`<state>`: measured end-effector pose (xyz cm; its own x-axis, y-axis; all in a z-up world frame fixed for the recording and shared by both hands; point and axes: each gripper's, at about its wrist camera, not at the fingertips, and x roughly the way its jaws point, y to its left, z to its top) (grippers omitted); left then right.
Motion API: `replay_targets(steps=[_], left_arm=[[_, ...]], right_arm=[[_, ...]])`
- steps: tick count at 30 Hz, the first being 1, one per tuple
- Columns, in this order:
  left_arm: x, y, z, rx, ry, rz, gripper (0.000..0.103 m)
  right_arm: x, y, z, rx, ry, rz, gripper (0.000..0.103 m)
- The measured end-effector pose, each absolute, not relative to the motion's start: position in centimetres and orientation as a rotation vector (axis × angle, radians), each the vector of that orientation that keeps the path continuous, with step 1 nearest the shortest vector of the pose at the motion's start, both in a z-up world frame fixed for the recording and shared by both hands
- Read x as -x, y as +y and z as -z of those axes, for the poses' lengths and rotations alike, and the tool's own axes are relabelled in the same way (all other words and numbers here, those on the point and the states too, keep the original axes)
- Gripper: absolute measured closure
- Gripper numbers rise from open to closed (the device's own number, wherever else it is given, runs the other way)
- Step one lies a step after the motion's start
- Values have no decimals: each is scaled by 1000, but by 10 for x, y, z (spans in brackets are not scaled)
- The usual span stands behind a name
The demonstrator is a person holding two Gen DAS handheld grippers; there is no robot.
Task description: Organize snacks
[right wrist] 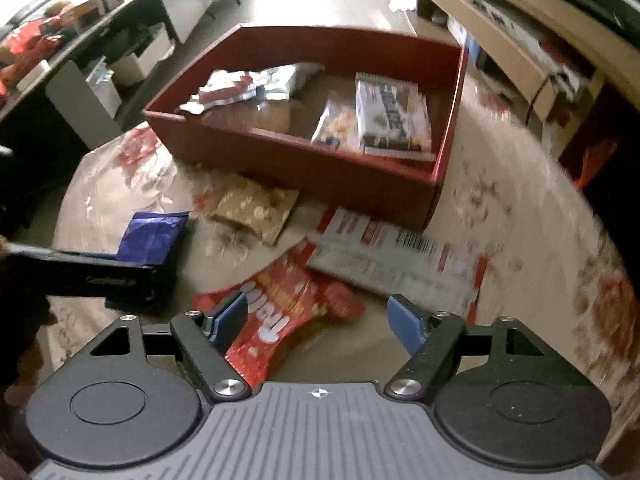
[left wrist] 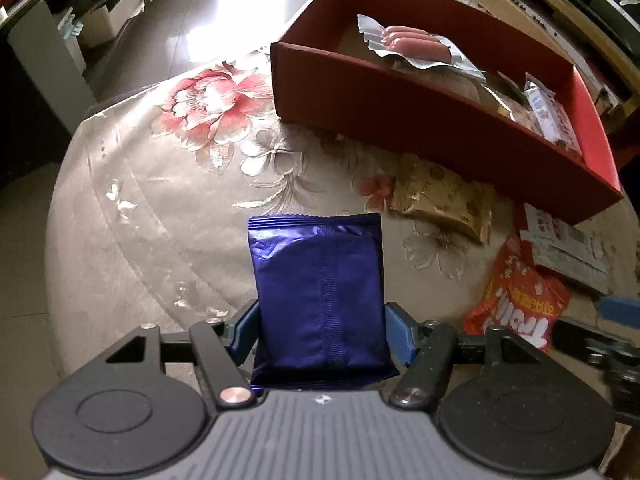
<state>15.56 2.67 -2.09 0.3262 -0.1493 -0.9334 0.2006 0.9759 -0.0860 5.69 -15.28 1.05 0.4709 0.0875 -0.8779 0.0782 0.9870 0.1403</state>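
A shiny blue snack packet (left wrist: 320, 280) stands between the blue pads of my left gripper (left wrist: 322, 332), which press on its two sides just above the flowered tablecloth. In the right wrist view the same blue packet (right wrist: 152, 236) sticks out of the left gripper's dark body (right wrist: 100, 276). My right gripper (right wrist: 320, 316) is open, low over a red gummy bag (right wrist: 288, 312) that lies flat on the cloth. Its left finger overlaps the bag; nothing is gripped. The red cardboard box (right wrist: 320, 172) stands behind, with several snack packs in it.
A gold packet (right wrist: 256, 208) lies in front of the box. A white-and-red packet with a barcode (right wrist: 400, 256) lies beside the red bag. A sausage pack (left wrist: 412, 42) lies in the box. The round table's edge curves at the left. Shelves and desks stand around.
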Motion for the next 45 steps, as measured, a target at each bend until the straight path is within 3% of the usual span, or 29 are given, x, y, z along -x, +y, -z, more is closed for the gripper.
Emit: replay_targets(steps=[8, 13, 15, 17, 19, 27, 31, 35, 40, 45], left_arm=[[-148, 30, 16, -47, 1200, 230, 34], [-147, 26, 23, -70, 1214, 245, 34], [-141, 21, 24, -126, 1199, 250, 34], [-136, 22, 25, -130, 1200, 255, 34], [-130, 24, 25, -135, 1199, 262, 34], [-101, 31, 23, -106, 1208, 268, 32], [-101, 24, 23, -145, 1158, 213, 24], [-105, 19, 29, -133, 1151, 171, 18], [-104, 20, 35, -103, 1159, 133, 13], [-96, 22, 38, -99, 1146, 109, 1]], right_arm=[[-75, -146, 23, -446, 1150, 72, 19], [-81, -142, 32, -531, 1102, 114, 10], [-80, -129, 32, -403, 1106, 111, 17], [-75, -120, 30, -271, 1108, 109, 34], [-67, -120, 30, -206, 1110, 83, 40], [-7, -122, 21, -73, 1190, 7, 43], [4, -125, 24, -63, 1176, -1, 36], [-2, -126, 22, -22, 1137, 25, 15], [-11, -122, 32, 22, 1135, 39, 15], [-7, -131, 38, -42, 1147, 27, 6]])
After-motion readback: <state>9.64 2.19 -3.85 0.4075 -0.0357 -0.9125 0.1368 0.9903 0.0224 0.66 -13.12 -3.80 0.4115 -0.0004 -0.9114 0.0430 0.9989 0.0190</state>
